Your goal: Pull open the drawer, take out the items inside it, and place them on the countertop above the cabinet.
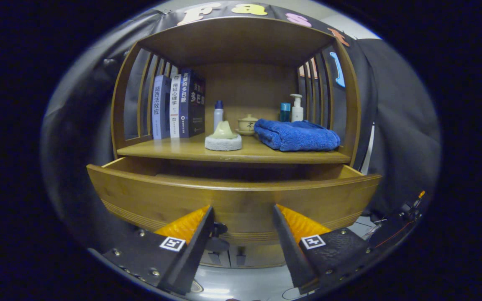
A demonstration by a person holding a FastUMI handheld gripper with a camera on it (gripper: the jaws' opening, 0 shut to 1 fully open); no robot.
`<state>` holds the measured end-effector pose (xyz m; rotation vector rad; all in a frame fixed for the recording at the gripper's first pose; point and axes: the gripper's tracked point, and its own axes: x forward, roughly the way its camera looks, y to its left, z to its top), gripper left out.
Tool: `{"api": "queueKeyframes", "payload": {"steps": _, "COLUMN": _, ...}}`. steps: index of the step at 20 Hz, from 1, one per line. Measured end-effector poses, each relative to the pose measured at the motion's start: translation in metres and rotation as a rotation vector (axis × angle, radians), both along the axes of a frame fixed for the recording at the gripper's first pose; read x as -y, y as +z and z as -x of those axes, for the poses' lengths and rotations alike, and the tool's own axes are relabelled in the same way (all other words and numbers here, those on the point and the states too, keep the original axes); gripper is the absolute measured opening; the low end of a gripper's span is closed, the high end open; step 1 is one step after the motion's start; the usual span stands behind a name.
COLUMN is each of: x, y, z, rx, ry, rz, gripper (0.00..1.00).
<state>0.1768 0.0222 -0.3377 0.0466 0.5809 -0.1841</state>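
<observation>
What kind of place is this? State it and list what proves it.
Probably a staged home corner inside a booth: a wooden cabinet with its drawer pulled open, books and a folded blue towel on the countertop, black cloth behind. The gripper has its jaws open before the drawer front.

We see the drawer (232,196) pulled out just ahead of our spread claw (243,217); above it, on the surface (174,148), books (178,106) stand left, a towel (297,136) lies right.

- The drawer (232,200) is brown wood, like the countertop (232,152).
- The towel (297,134), right of middle, is bright blue.
- The books (178,106), upper left, are blue, white and black.
- The pump bottle (296,109) is white.
</observation>
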Motion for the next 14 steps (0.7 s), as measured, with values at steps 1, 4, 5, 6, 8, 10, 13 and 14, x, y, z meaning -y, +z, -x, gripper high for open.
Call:
{"api": "queueKeyframes", "payload": {"steps": 1, "x": 0.000, "y": -0.001, "z": -0.002, "rx": -0.001, "ry": -0.001, "rz": -0.001, "gripper": 0.86}}
{"api": "queueKeyframes", "payload": {"steps": 4, "x": 0.000, "y": -0.003, "z": -0.006, "rx": 0.000, "ry": -0.002, "rz": 0.004, "gripper": 0.86}}
{"api": "queueKeyframes", "payload": {"steps": 5, "x": 0.000, "y": -0.003, "z": -0.007, "rx": 0.002, "ry": -0.001, "rz": 0.006, "gripper": 0.85}}
{"api": "queueKeyframes", "payload": {"steps": 6, "x": 0.000, "y": -0.004, "z": -0.009, "rx": 0.003, "ry": -0.001, "rz": 0.008, "gripper": 0.85}}
{"api": "queueKeyframes", "payload": {"steps": 8, "x": 0.001, "y": -0.005, "z": -0.011, "rx": 0.003, "ry": -0.001, "rz": 0.011, "gripper": 0.86}}
{"api": "queueKeyframes", "payload": {"steps": 10, "x": 0.000, "y": -0.006, "z": -0.014, "rx": 0.002, "ry": -0.003, "rz": 0.009, "gripper": 0.86}}
{"api": "queueKeyframes", "payload": {"steps": 13, "x": 0.001, "y": -0.008, "z": -0.019, "rx": 0.004, "ry": -0.003, "rz": 0.012, "gripper": 0.86}}
{"api": "queueKeyframes", "payload": {"steps": 14, "x": 0.001, "y": -0.009, "z": -0.021, "rx": 0.005, "ry": -0.004, "rz": 0.012, "gripper": 0.86}}
